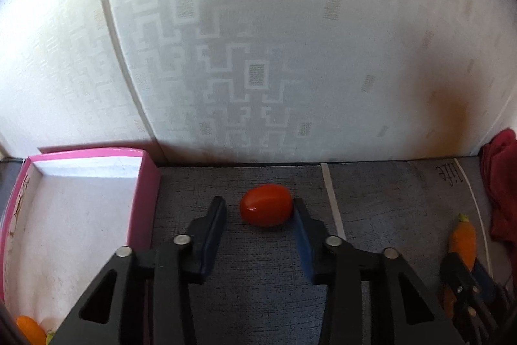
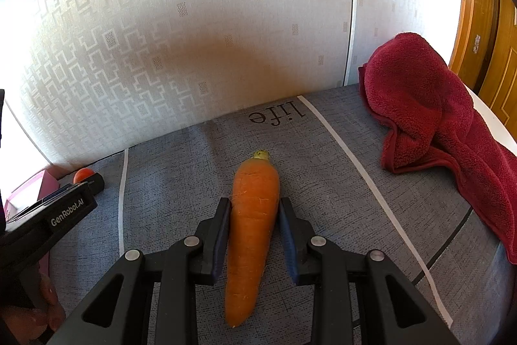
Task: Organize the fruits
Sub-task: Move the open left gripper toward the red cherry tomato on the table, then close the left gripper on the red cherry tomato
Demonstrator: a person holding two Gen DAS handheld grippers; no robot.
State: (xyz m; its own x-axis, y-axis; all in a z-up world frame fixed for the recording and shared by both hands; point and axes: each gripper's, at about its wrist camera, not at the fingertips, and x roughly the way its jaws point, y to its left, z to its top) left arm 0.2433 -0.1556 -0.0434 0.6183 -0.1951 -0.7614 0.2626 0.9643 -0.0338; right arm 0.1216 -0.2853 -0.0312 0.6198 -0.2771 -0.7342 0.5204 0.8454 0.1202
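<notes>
Right wrist view: "GenRobot.AI" marks left gripper (image 2: 92, 180); right gripper (image 2: 255, 212) fingers clamp carrot (image 2: 252, 235).

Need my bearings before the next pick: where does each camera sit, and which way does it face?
Left wrist: on the left gripper, facing forward and down at the tomato between its open fingers; pink box at left.
Right wrist: on the right gripper, facing down along the clamped carrot; a hand shows at left.
Shared: tomato, carrot, red towel, grey mat.
</notes>
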